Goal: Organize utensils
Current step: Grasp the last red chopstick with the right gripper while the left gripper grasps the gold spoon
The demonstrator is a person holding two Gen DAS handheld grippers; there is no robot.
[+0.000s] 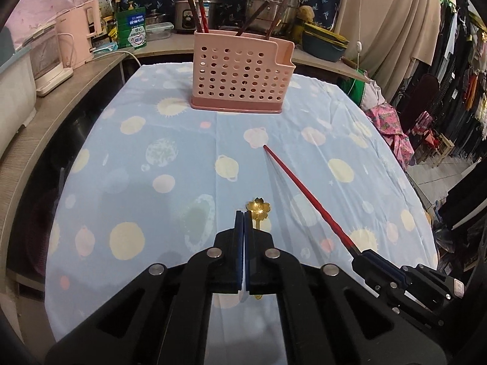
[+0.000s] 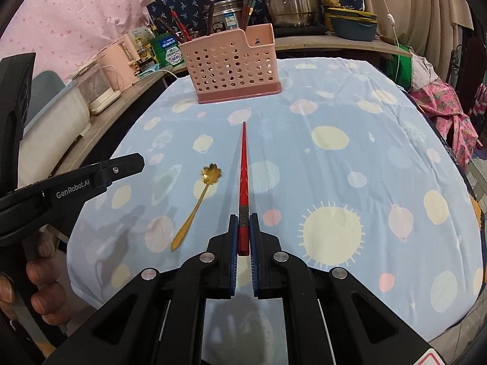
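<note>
Standing on the tablecloth [image 2: 350,164], the pink holder [image 2: 232,67] keeps chopsticks [image 2: 246,9]; right claw [image 2: 243,234] pinches a red chopstick [image 2: 243,164], left claw [image 1: 244,222] pressed together.

We see a table [image 2: 350,115] covered by a pale blue cloth [image 1: 152,152] printed with yellow, pink and white planets and suns. At its far end stands a pink perforated utensil holder [image 2: 231,67], upright on the cloth, with chopsticks poking out of its top. Nearer to us a gold spoon [image 2: 197,203] with a flower-shaped bowl lies flat on the cloth, handle toward us. We cannot tell whether the red chopstick [image 2: 243,164] beside it touches the cloth.
</note>
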